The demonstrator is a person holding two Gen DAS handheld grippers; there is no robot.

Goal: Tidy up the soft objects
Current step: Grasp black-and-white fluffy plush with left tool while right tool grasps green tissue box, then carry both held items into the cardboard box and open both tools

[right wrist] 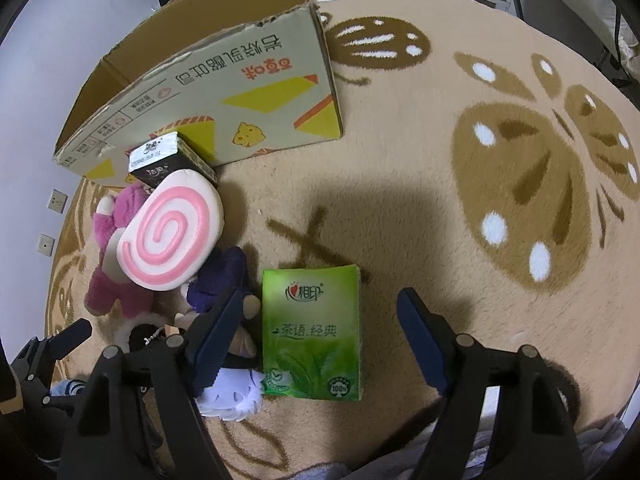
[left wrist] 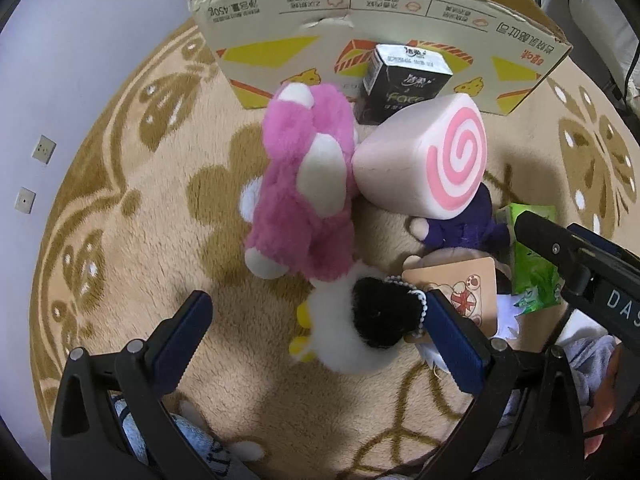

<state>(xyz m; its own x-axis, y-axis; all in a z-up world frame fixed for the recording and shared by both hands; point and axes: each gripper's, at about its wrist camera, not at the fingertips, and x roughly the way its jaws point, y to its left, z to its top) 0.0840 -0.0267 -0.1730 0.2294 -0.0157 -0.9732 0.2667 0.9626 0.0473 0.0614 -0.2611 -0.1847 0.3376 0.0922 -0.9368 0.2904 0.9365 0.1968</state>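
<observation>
A pink plush bear lies on the rug beside a pink swirl roll cushion. A white and black plush lies between the fingers of my open left gripper. A purple-clothed doll with a card tag lies to its right. My open right gripper straddles a green tissue pack on the rug. The swirl cushion, the bear and the doll sit left of it. An open cardboard box stands behind.
A black tissue pack leans against the box front. The beige rug with brown butterfly patterns spreads right. A wall with sockets is at the left. Furniture and clutter line the rug's far edge.
</observation>
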